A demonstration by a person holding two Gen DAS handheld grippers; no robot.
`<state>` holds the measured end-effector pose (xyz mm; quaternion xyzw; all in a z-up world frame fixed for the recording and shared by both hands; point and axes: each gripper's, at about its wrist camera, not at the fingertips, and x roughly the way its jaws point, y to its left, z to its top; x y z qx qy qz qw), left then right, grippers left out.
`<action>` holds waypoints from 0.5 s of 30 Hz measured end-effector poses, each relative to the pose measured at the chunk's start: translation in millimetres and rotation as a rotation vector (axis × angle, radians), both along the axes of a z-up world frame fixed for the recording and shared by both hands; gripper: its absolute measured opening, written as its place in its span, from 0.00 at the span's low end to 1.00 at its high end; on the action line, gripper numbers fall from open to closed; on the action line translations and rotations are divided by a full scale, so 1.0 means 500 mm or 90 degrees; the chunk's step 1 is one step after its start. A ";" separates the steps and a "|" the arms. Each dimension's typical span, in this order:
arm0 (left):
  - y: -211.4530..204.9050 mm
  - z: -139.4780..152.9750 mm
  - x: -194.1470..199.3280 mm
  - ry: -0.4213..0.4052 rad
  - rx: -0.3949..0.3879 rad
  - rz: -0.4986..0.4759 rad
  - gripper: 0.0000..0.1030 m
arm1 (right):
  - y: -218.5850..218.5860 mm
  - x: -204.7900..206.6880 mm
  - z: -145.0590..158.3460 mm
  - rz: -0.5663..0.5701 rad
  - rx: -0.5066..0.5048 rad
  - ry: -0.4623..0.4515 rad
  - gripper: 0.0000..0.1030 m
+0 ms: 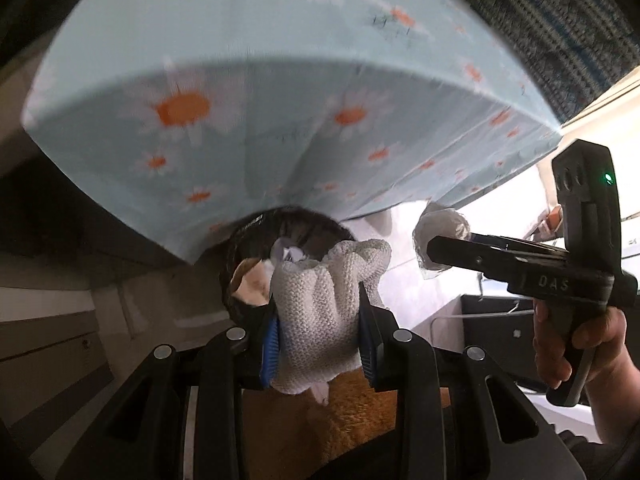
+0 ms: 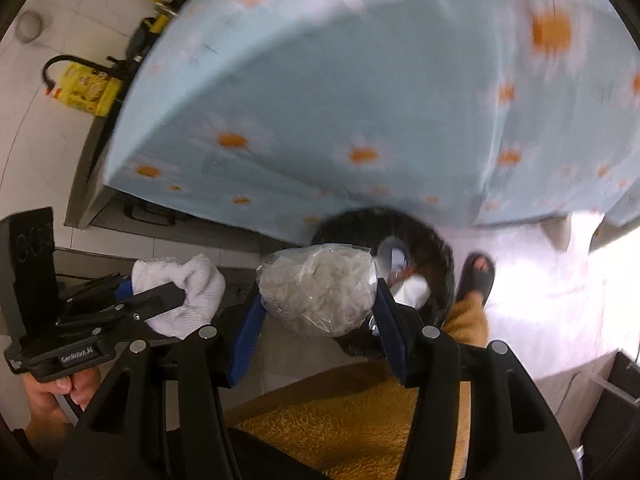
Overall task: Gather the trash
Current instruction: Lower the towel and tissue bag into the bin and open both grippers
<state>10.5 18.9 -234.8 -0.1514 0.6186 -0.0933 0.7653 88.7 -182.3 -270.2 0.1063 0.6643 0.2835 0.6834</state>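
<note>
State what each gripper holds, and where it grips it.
Left gripper: white knitted cloth, pinched across its bunched middle. Right gripper: clear bag of white stuffing, clamped at its sides.

Pale blue cloth (image 1: 280,60), white daisies with orange centres. White knit rag (image 1: 324,312). Clear bag (image 2: 318,292) of white wadding. Black bin (image 2: 436,264). Blue pads (image 2: 248,344) on black gripper (image 2: 318,320). Ochre rug (image 2: 340,420). Yellow box (image 2: 86,90).

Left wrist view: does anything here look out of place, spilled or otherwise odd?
Nothing looks spilled or damaged. The left tool is shut on a white knitted cloth, an unusual item for trash, held over the black bin that sits half under the daisy tablecloth. The bin already holds scraps.
</note>
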 end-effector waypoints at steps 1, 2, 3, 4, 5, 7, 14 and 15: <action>-0.003 -0.010 0.002 0.007 0.000 -0.001 0.30 | -0.004 0.001 -0.021 -0.005 0.002 0.018 0.53; -0.005 -0.020 0.002 0.014 0.001 -0.003 0.30 | -0.004 0.002 -0.034 -0.009 0.001 0.030 0.53; -0.009 -0.035 0.003 0.025 0.003 -0.005 0.30 | -0.007 0.003 -0.049 -0.014 -0.001 0.041 0.53; -0.012 -0.049 0.003 0.038 0.005 -0.006 0.30 | -0.011 0.004 -0.064 -0.018 -0.002 0.053 0.53; -0.014 -0.057 0.004 0.044 0.004 -0.007 0.30 | -0.013 0.005 -0.078 -0.021 -0.005 0.065 0.53; -0.020 -0.083 0.004 0.063 0.005 -0.012 0.30 | -0.012 0.006 -0.097 -0.025 -0.011 0.075 0.53; -0.030 -0.141 0.009 0.108 0.008 -0.015 0.31 | -0.012 0.006 -0.138 -0.024 -0.022 0.102 0.53; -0.032 -0.144 0.010 0.111 0.009 -0.014 0.31 | -0.012 0.007 -0.141 -0.025 -0.021 0.105 0.53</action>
